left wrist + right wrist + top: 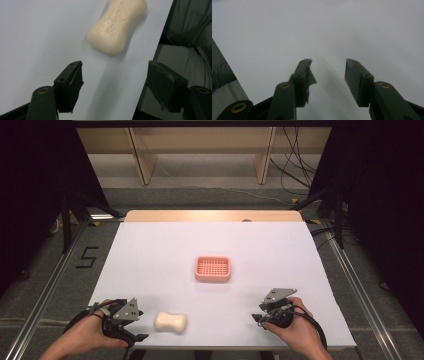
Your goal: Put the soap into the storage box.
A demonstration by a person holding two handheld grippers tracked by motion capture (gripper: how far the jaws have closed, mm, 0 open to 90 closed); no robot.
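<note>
A cream bar of soap lies flat on the white table near the front edge, left of centre. In the left gripper view the soap lies just ahead of my open jaws, untouched. My left gripper sits at the front left, just left of the soap, open with nothing between its fingers. A pink slotted soap dish stands empty at the middle of the table. My right gripper rests at the front right, open over bare white table.
The white table top ends in a front edge close to both hands; in the left gripper view that edge runs beside the right jaw. A wooden strip borders the far side. Metal frame rails and cables stand beyond.
</note>
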